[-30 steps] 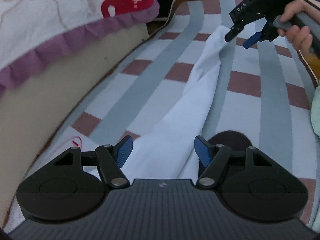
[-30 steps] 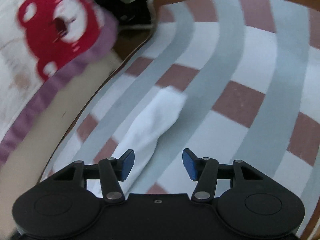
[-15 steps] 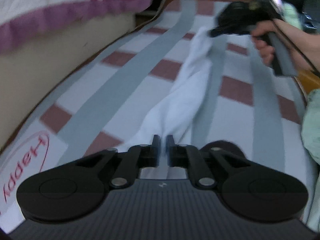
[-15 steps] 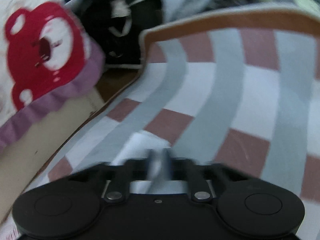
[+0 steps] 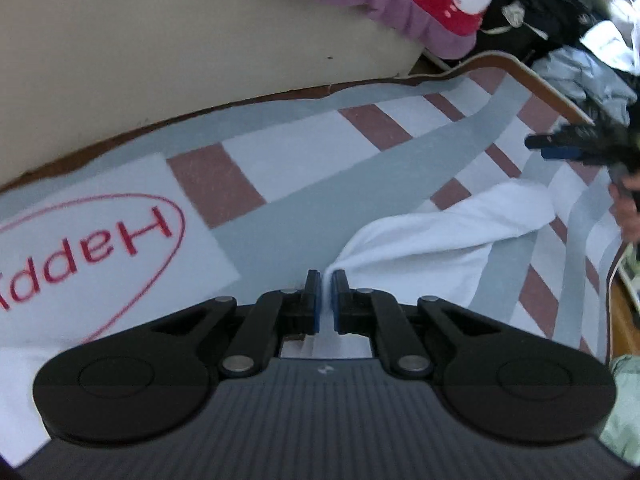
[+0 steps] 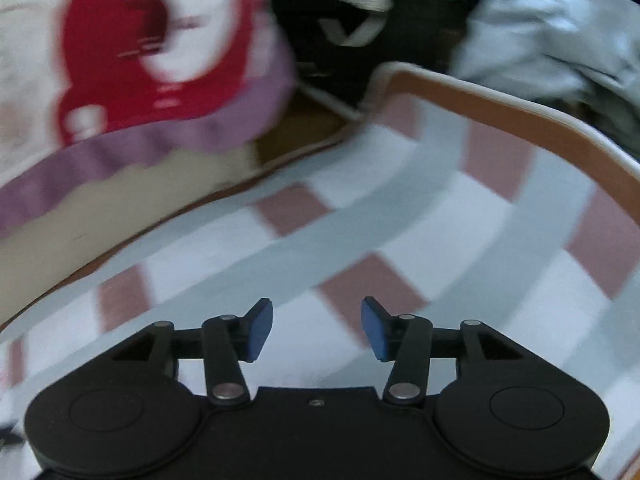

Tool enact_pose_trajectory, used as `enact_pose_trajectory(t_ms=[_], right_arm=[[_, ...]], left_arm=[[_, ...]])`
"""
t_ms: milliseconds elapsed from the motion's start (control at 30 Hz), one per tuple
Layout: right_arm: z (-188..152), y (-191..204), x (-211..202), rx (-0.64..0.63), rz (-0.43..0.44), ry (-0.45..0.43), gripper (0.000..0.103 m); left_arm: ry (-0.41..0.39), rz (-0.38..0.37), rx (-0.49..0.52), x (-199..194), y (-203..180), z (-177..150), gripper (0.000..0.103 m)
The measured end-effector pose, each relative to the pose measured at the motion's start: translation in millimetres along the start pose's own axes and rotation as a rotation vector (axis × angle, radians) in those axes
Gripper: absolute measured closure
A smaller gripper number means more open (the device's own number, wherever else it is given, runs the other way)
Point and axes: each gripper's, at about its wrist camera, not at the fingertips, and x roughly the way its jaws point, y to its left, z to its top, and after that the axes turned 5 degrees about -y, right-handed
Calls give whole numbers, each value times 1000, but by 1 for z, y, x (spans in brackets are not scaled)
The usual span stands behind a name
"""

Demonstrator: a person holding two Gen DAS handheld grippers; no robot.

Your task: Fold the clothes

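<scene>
1. One white garment (image 5: 448, 236) lay bunched in a long ridge across the striped mat (image 5: 304, 152), its near end pinched in the left gripper (image 5: 327, 300) and its far end trailing toward the right gripper (image 5: 560, 148) at the right of the left wrist view.
2. The left gripper had clamped down within the last second: a second ago its jaws stood apart over the cloth, and now they were nearly together with a thin fold of white fabric between the pads.
3. The right gripper (image 6: 317, 330) had closed at the far end half a second ago and had just been opening again; its jaws now stood wide with nothing between them, only the mat below.
4. That release probably meant the far end had been laid down, leaving the left hand alone to carry the fold.
5. Only the left wrist view showed the garment, the person's hand (image 5: 626, 208) and the "Happy" print (image 5: 80, 256); the right wrist view, motion-blurred, showed no cloth, just mat, the purple-frilled bedding (image 6: 132, 92) and a clothes heap (image 6: 560, 40) beyond.
</scene>
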Motion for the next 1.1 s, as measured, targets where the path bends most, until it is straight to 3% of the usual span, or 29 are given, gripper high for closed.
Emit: enact_pose_trajectory(t_ms=[133,300,367,400,433,500,533,600,667,833,1000,1067,1100], right_arm=[[-34,19,-35,-159,103,-117,42],[-88,67,-45,-707,100,-152,44],[-105,80,-44,-873,142,-124,45],[-111,84,-42,-925,174,-115,55],[-115,88,-40,-973,203,-108,56],[-121,92,-30,-1048,157,-127,59],[-123,94,-25,-1084,127,-139,66],[-120,93,-14,-1105,107,-136,81],[-112,89,-6,-1086,104,-110,103],[-75,70,5,-917,66,-134,101],[-51,67,-4,-836,179,-132,98],[-63,70,-12,-875,264,-93,93],[-71,72,-17,-898,309,-70,86]], left_arm=[[-9,27,-5,-4,-3,-3,94],[-19,94,70,-11,-20,-2,88],[-40,129,115,-15,-29,-2,76],[-54,145,131,-16,-33,-2,60],[-63,156,140,-16,-37,-2,52],[-69,170,141,-16,-41,-2,52],[-69,169,135,-17,-42,-3,52],[-72,153,110,-18,-44,-4,52],[-73,149,103,-20,-46,-6,52],[-88,100,130,-24,-54,-11,52],[-55,36,250,-26,-75,-20,53],[-10,12,338,-24,-87,-24,73],[12,8,377,-22,-94,-26,99]])
